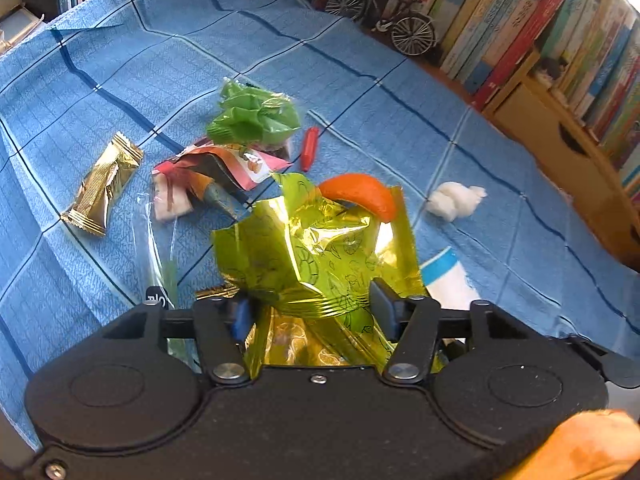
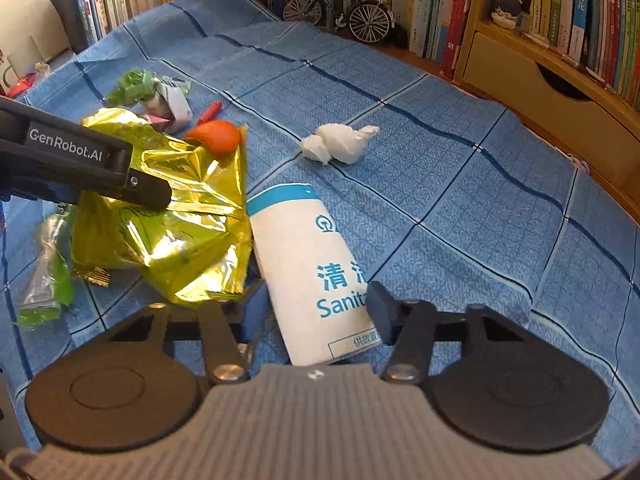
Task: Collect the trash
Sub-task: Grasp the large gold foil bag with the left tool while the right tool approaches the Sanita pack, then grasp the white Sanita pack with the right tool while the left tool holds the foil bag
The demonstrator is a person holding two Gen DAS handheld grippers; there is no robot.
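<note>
The left tool (image 1: 312,312) pinches the crumpled yellow-green foil wrapper (image 1: 316,248) between its two pads; the wrapper stands up from the blue checked cloth (image 1: 500,184) covering the surface. The right tool (image 2: 316,312) is closed onto the white paper sanitary bag with blue print (image 2: 304,256), which lies flat on the cloth just beside the foil wrapper. An orange peel piece (image 1: 360,194) touches the far edge of the foil wrapper. Beyond it lie a small red stick-shaped item (image 1: 310,148), a torn pink-and-white snack packet (image 1: 224,172), and a crumpled green plastic wrapper (image 1: 252,114). A sealed gold foil sachet (image 1: 102,188) rests to the left, apart from the pile. A white tissue wad (image 2: 340,144) lies alone further out. A model bicycle (image 2: 340,10) stands before rows of books (image 2: 440,4) at the far edge.
</note>
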